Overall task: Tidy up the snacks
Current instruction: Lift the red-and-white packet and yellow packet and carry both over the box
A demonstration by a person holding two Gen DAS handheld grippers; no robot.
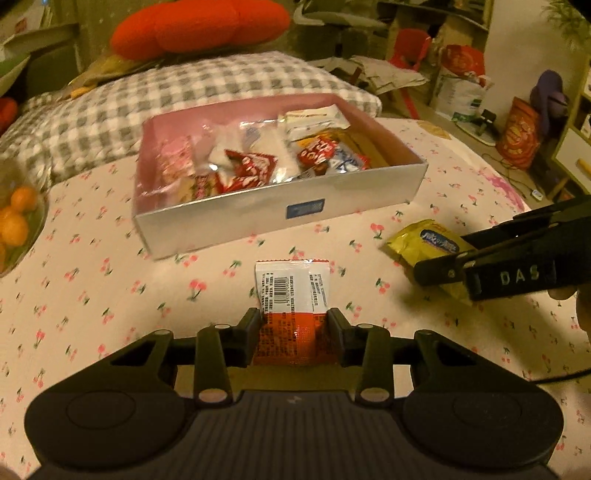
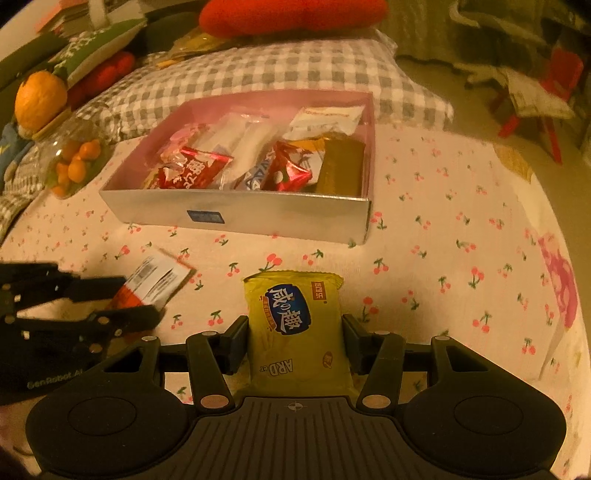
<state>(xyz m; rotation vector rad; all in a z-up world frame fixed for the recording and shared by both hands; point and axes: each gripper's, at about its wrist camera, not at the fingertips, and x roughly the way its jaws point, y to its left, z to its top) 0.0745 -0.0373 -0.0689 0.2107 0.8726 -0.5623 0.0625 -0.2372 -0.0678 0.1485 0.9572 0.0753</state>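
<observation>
Cherry-printed pink cloth covers the tabletop (image 1: 110, 295), and on it, toward the far edge, sits a shallow silver box (image 1: 280, 210) with a pink inside, already holding a jumble of wrapped snacks: red-and-white packets, white wrappers and a brown bar along its right side. Nearer the front edge, the left gripper (image 1: 293, 325) has its fingers clamped on the sides of an orange-and-white snack packet (image 1: 291, 291), barcode side up, its white end pointing toward the box; whether the packet rests on the cloth or is lifted clear of it cannot be told. To the right of that, the right gripper (image 2: 295, 332) has its fingers pressed against both sides of a yellow cracker packet (image 2: 295, 317) with a blue label, which also lies in line with the box. In the left wrist view the same yellow packet shows at the right, gripped by the other tool's black fingers, just beside the orange packet and apart from it. Near the left edge of the tabletop stands a clear container of small oranges (image 2: 74, 162). Beyond the far edge lie a grey-and-white checked cushion (image 1: 184, 92) and a red plush cushion (image 1: 199, 26).
</observation>
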